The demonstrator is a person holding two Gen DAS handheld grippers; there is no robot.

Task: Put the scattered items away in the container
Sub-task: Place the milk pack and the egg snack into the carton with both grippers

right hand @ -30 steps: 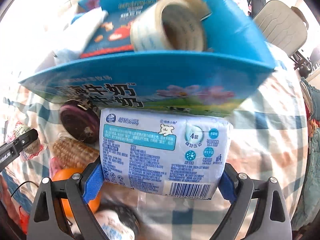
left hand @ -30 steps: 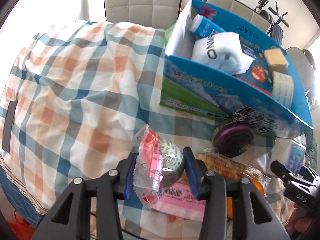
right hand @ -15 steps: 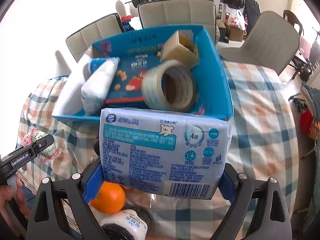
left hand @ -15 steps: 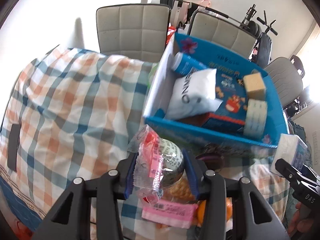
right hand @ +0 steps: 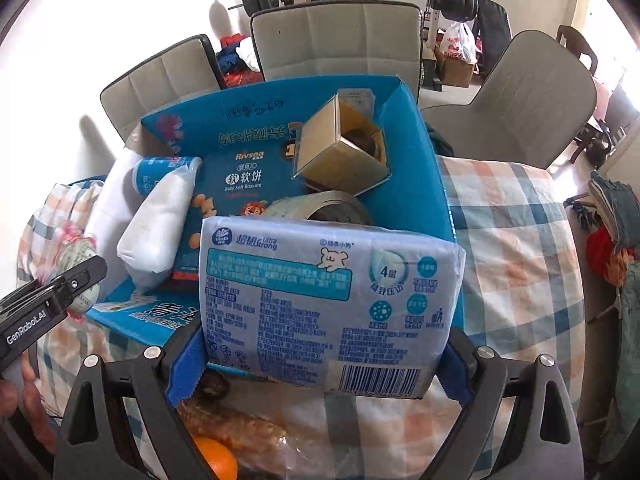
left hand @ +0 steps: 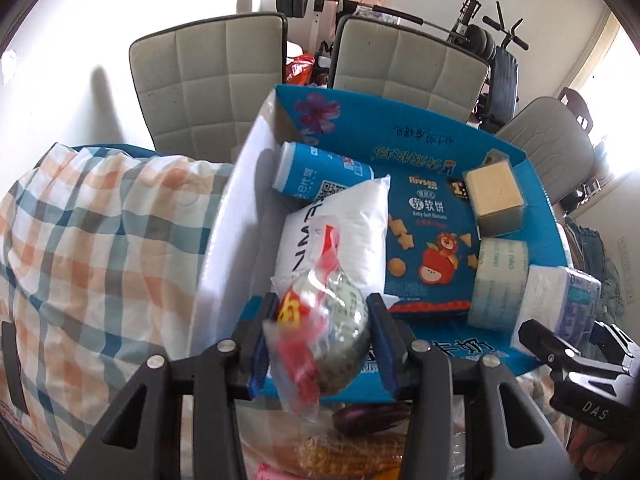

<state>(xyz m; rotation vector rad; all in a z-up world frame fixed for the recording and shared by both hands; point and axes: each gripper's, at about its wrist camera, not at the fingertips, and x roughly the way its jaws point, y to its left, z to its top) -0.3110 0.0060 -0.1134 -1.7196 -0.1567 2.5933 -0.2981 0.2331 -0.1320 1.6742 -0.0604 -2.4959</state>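
Observation:
My left gripper (left hand: 320, 328) is shut on a clear packet with a patterned egg (left hand: 326, 328) and holds it above the near left rim of the blue carton (left hand: 400, 140). My right gripper (right hand: 320, 344) is shut on a blue tissue pack (right hand: 320, 296), raised over the carton's near wall (right hand: 132, 316); the pack also shows in the left wrist view (left hand: 560, 304). The carton holds a white pouch (left hand: 340, 224), a blue can (left hand: 316, 176), a biscuit box (left hand: 428, 240), a tape roll (left hand: 500, 280) and a tan cube box (left hand: 496, 196).
On the checked cloth (left hand: 100, 240) before the carton lie a corn cob (left hand: 352, 456), a dark purple round item (left hand: 368, 416) and an orange (right hand: 212, 456). Padded chairs (left hand: 208, 80) and gym gear stand behind the table.
Both grippers have risen and moved forward with their loads, from table level beside the carton to over its near rim. The carton's inside now shows from above.

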